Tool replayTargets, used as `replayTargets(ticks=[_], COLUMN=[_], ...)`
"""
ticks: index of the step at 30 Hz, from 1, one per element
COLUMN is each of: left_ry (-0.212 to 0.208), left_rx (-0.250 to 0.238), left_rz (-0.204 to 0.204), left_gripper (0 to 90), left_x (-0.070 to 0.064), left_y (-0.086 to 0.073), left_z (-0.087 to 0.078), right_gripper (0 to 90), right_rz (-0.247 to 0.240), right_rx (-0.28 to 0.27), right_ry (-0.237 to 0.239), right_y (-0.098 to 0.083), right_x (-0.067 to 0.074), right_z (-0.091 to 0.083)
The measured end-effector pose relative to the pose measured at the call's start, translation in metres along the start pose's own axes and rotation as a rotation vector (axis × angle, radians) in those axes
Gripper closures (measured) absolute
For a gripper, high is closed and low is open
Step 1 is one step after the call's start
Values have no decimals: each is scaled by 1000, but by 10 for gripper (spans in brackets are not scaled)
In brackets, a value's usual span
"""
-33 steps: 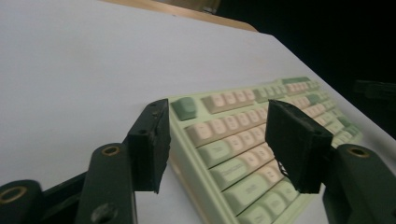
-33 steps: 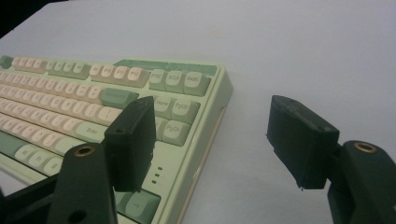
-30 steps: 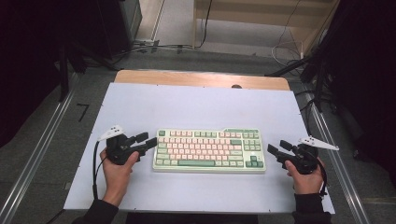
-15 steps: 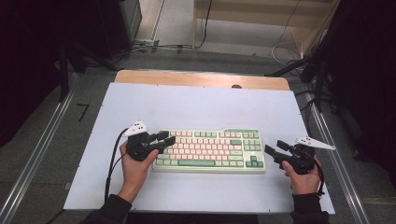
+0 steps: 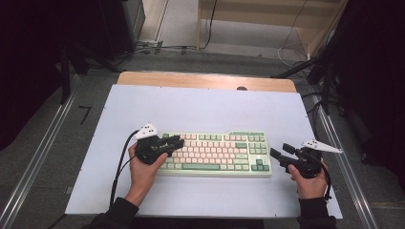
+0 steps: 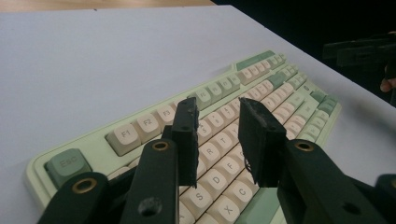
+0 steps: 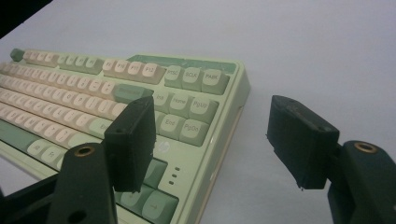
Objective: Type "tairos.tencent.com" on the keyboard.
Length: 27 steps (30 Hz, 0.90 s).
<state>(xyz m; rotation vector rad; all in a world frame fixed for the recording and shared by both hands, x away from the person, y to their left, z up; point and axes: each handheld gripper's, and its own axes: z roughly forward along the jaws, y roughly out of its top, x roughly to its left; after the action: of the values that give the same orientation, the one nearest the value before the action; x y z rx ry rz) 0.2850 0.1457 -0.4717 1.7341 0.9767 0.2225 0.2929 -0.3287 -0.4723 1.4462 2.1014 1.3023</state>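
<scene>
The green and cream mechanical keyboard lies on the white table sheet, near its near edge. The left gripper is over its left end. The right gripper is just right of it.

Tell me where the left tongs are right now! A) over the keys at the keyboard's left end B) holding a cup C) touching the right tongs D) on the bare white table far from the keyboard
A: in the high view the left tongs hang over the letter keys at the left end of the keyboard, nothing between them.
</scene>
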Motion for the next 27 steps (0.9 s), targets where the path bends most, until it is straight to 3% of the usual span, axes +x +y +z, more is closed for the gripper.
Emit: replayTargets(ticks=[12,18,23,27], left_ry=[-31,-50,-27,8], left_rx=[59,126,193,228], left_rz=[65,93,135,143], left_gripper=[895,900,900,900], left_x=[-11,-17,-24,-25], left_y=[3,4,4,2], left_z=[18,38,57,65], right_gripper=[310,310,310,310], right_rz=[-1,-4,-5,-4], right_rx=[4,3,6,4], right_ry=[3,4,6,8], right_y=[0,0,0,0], right_x=[0,1,1,1], right_z=[0,1,1,1])
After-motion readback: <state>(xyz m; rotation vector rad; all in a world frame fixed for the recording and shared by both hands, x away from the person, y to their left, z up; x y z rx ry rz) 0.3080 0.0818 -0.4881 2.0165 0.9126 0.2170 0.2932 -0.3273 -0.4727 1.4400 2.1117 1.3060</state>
